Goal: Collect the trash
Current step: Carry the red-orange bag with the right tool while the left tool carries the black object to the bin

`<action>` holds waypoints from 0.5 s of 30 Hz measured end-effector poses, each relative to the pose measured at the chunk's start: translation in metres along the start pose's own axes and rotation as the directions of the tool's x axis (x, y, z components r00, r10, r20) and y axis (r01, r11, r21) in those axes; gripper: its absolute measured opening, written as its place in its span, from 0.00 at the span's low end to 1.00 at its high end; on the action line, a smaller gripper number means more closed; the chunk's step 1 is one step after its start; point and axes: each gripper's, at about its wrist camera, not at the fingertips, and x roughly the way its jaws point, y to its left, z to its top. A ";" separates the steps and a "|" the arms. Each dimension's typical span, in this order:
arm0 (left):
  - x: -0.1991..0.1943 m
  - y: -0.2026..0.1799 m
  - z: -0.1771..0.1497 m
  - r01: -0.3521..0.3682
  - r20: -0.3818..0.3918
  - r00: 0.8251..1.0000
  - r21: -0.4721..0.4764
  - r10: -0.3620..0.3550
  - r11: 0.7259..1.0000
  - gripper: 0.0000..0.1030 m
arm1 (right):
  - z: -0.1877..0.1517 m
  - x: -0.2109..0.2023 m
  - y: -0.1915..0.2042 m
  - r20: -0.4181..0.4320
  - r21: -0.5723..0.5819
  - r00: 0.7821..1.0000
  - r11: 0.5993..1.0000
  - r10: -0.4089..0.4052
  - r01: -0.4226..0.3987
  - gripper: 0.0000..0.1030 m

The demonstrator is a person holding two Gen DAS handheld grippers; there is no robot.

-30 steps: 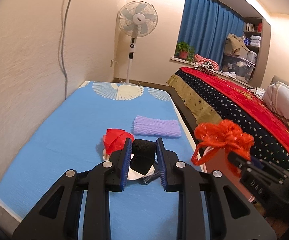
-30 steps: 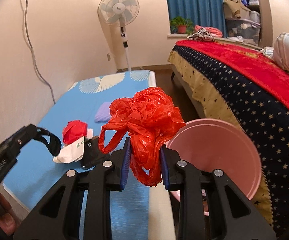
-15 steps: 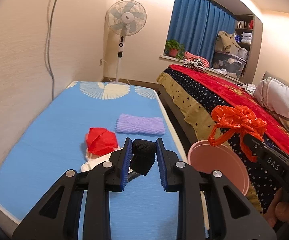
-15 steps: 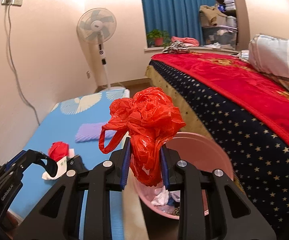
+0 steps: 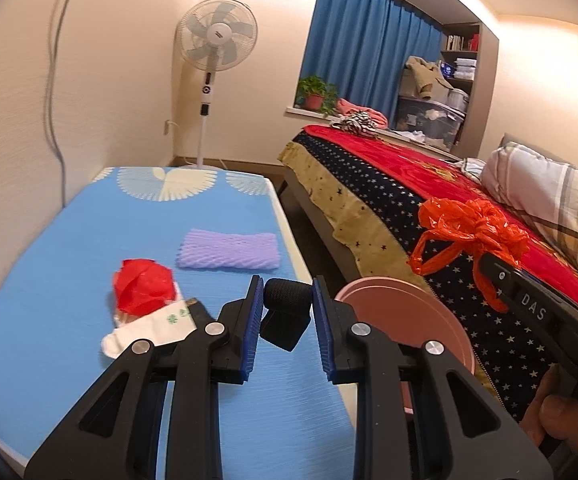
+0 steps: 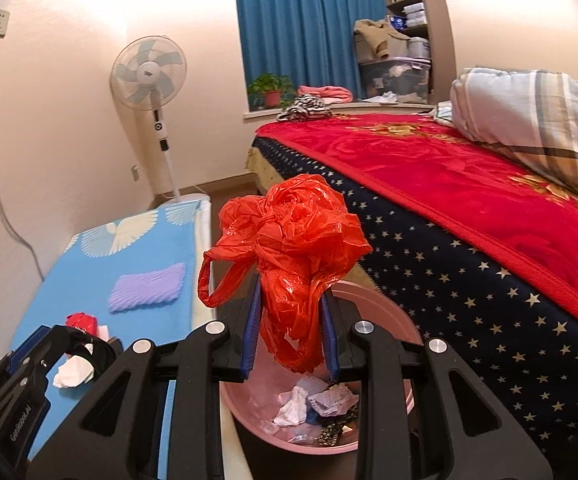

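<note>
My left gripper (image 5: 285, 300) is shut on a black rolled piece of trash (image 5: 287, 314) and holds it above the blue mat (image 5: 89, 240), near the mat's right edge. To its left on the mat lie a red crumpled wad (image 5: 143, 286), a white paper wrapper (image 5: 149, 328) and a purple foam net (image 5: 229, 250). My right gripper (image 6: 289, 320) is shut on a crumpled orange plastic bag (image 6: 293, 248), directly above the pink bin (image 6: 377, 308). Several scraps of paper and plastic (image 6: 313, 404) lie inside the bin.
The pink bin stands on the floor in the narrow gap between the mat and a bed with a starred cover and red blanket (image 6: 469, 216). A standing fan (image 5: 217, 40) is at the far end of the mat. A wall runs along the mat's left side.
The right gripper has carried the orange bag from beside the bin to over its opening. The left gripper has moved right with the black piece, away from the red wad and white wrapper.
</note>
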 end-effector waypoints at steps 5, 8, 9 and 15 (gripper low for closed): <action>0.014 -0.010 -0.002 0.039 -0.003 0.999 0.009 -0.039 0.999 0.24 | 0.000 0.006 -0.006 0.001 0.008 0.999 0.999 -0.033 0.033 0.26; 0.022 -0.016 -0.002 0.063 -0.007 0.998 0.015 -0.063 0.998 0.24 | 0.000 0.010 -0.010 0.002 0.013 0.998 0.998 -0.059 0.059 0.26; 0.025 -0.019 -0.003 0.070 -0.009 0.997 0.020 -0.070 0.997 0.24 | 0.000 0.011 -0.012 0.001 0.016 0.998 0.998 -0.065 0.065 0.26; 0.040 -0.031 -0.005 0.110 -0.018 0.994 0.035 -0.110 0.993 0.24 | -0.001 0.019 -0.022 -0.007 0.028 0.995 0.994 -0.102 0.102 0.26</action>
